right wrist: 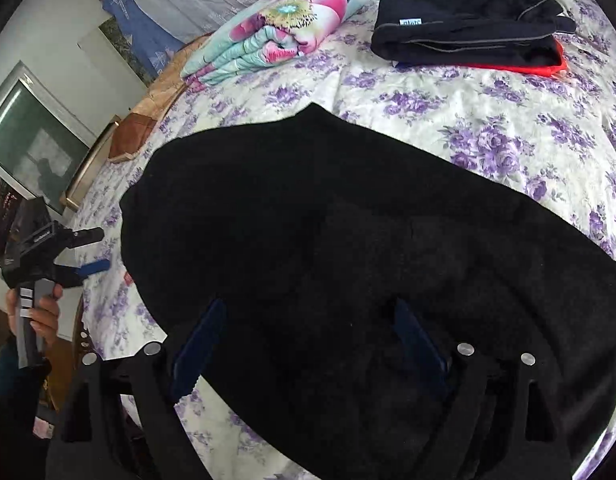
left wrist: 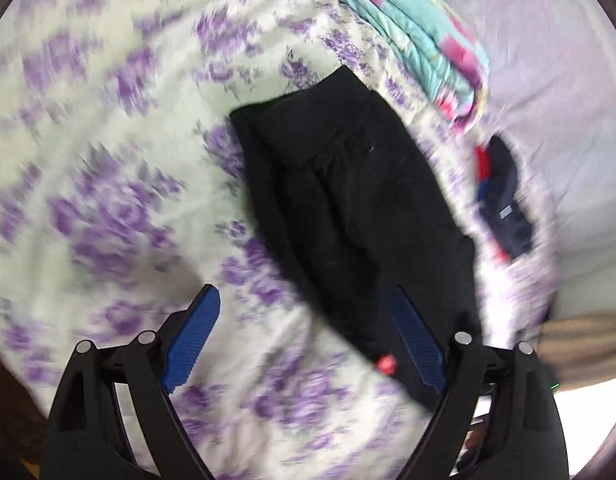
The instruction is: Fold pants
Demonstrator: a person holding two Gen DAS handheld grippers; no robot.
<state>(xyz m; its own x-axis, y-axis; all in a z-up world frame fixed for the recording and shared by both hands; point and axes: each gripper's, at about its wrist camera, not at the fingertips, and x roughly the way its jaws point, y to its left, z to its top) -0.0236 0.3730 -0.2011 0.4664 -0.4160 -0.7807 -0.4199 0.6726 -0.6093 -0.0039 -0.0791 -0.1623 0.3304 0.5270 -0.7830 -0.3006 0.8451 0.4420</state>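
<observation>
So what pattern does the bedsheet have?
Purple roses on a pale bedsheet, sharpest in the right wrist view.

One pair of black pants [right wrist: 327, 240] fills the middle of the frame. One folded floral quilt [right wrist: 284, 24] sits at upper centre. One stack of folded clothes [right wrist: 467, 28], dark over red, lies at upper right. One television [right wrist: 32, 140] stands at the left edge. Two grippers: right [right wrist: 308, 344] at bottom centre, left [right wrist: 90, 256] at lower left.
</observation>
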